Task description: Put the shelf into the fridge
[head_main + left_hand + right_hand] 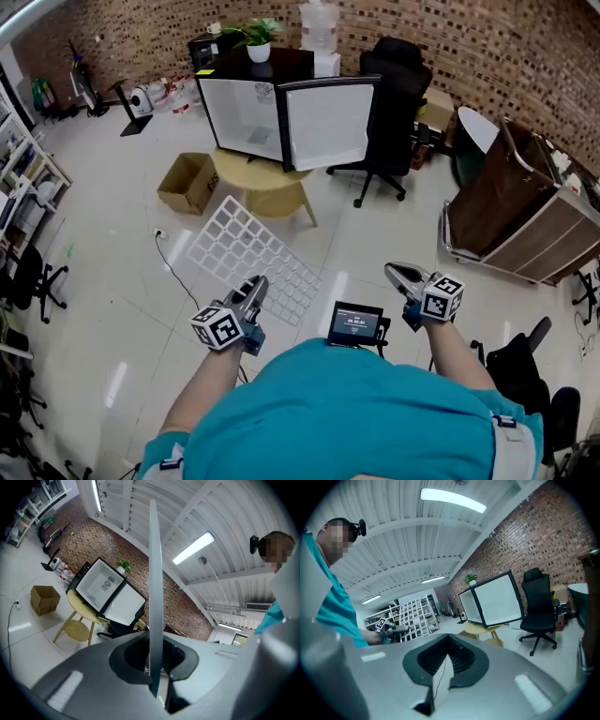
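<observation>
While left gripper (257, 283) clamps shelf (239, 248) edge, fridge door (326, 124) stands wide.

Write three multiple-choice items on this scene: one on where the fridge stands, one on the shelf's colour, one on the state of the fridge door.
1. Where does the fridge stand?
A. On a windowsill
B. On the round wooden table
C. On a sofa

2. What colour is the shelf?
A. White
B. Black
C. Red

3. How is the fridge door?
A. Shut
B. Swung open
C. Taken off

Answers:
1 B: the head view shows the fridge sitting on the tabletop.
2 A: its grid of bars is white in the head view.
3 B: the door stands out to one side and the fridge's white inside shows.
</observation>
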A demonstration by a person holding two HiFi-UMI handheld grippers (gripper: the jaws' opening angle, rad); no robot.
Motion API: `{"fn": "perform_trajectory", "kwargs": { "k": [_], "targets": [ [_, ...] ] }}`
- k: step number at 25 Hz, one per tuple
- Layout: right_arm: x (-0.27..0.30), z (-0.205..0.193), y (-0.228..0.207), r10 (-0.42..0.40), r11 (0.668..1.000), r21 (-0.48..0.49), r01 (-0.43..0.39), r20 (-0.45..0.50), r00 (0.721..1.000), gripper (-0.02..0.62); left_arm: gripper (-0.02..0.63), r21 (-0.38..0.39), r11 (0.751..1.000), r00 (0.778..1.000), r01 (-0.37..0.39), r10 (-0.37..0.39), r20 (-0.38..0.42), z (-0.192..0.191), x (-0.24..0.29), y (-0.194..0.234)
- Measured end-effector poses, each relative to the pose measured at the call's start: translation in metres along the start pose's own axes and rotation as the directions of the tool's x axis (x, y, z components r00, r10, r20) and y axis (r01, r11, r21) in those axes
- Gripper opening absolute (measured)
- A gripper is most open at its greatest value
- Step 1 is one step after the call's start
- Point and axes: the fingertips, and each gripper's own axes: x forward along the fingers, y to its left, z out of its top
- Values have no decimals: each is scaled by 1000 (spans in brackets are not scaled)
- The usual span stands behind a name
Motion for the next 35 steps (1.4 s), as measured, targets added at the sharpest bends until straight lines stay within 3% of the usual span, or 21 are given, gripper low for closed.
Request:
{"fn": "perform_trajectory", "kwargs": {
  "k": [6, 12, 19, 22, 31, 35],
  "targets": [
    [38, -21, -128, 173, 985, -7, -173, -31, 984, 2, 28, 22, 991, 987, -132, 130, 91, -51, 76, 47],
    [80, -11, -137, 276, 958, -61, -279, -52, 960, 2, 28, -17, 979, 965, -203, 203, 168, -49, 65, 68],
    [95, -35, -166, 299, 951, -67, -302, -54, 953, 2, 28, -29, 976, 956, -215, 216, 197, -73, 68, 100],
    [128, -25, -177, 280, 957, -57, -283, -60, 958, 2, 28, -49, 978, 957, -204, 210, 199, -48, 75, 126],
    [292, -4, -197, 199, 976, -75, -203, -59, 978, 2, 28, -66, 989, 981, -130, 138, 133, 44, 81, 282],
    [328, 18, -177, 166, 984, -61, -169, -42, 985, 2, 28, -72, 993, 991, -98, 104, 85, 93, 77, 306]
  ]
}}
